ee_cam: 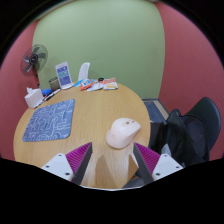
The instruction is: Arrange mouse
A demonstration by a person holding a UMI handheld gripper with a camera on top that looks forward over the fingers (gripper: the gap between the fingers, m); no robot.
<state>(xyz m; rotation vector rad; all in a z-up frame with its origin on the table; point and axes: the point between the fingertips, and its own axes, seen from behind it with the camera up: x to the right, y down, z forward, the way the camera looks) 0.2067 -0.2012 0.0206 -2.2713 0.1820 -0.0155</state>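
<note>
A white-beige mouse [125, 132] lies on the round wooden table [95, 115], just ahead of my fingers and level with their tips, closer to the right one. My gripper [113, 152] is open, with a clear gap between the left finger and the mouse. The magenta pads [77, 158] show on the fingers' inner faces. A blue-grey patterned mouse mat [50, 119] lies flat on the table to the left, well apart from the mouse.
At the table's far edge stand a small fan [35, 58], a white upright device [63, 74], a white object [83, 72] and several small red and orange items [105, 85]. A black chair with dark cloth [190, 135] stands at the right.
</note>
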